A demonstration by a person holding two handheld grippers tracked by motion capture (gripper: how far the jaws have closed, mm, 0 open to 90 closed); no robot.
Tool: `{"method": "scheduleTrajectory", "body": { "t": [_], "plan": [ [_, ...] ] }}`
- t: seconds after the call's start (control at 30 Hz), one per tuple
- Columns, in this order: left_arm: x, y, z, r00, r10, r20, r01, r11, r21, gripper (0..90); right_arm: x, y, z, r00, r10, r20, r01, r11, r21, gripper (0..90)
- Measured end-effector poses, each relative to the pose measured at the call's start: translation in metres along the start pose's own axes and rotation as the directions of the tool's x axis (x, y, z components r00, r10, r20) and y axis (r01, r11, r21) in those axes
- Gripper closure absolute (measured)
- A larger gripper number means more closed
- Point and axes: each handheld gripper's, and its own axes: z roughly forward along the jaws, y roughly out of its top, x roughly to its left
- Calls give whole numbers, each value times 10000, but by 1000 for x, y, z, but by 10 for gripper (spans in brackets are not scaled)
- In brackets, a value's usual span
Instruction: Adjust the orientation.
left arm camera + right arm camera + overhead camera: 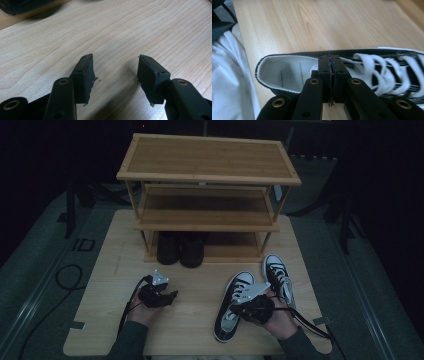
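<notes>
The right gripper [331, 75] is seen with its jaws pressed together on the collar edge of a black canvas sneaker [372, 72]. The left gripper [115, 75] is held wide over bare table [125, 30]. From above, two sneakers and two dark shoes [180, 249] are counted.

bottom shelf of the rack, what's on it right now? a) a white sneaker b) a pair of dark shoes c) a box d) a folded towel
b: a pair of dark shoes stands on the rack's bottom shelf, at its left end; the two black-and-white sneakers lie on the table in front.
</notes>
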Motion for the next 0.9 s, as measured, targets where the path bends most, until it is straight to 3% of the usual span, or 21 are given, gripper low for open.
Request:
{"method": "scheduleTrajectory", "body": {
  "t": [0.13,0.27,0.43,0.6,0.9],
  "plan": [
    [0,0,0,10000,-5,8,5,10000,-1,476,2,-2,6,9999,-89,103,85,9993,361,883],
    [0,0,0,10000,-13,16,13,10000,-2,476,-2,-11,5,9997,214,109,-219,9987,470,900],
    [0,0,0,10000,-4,10,4,10000,-12,476,0,-16,1,9967,10,817,-86,9956,935,900],
    [0,0,0,10000,-6,21,6,10000,-2,476,-7,-22,-5,9952,392,896,-468,9954,837,900],
    [0,0,0,10000,-34,19,35,10000,-40,476,-22,-31,-19,9820,880,1672,-982,9937,534,894]
  ]
}}
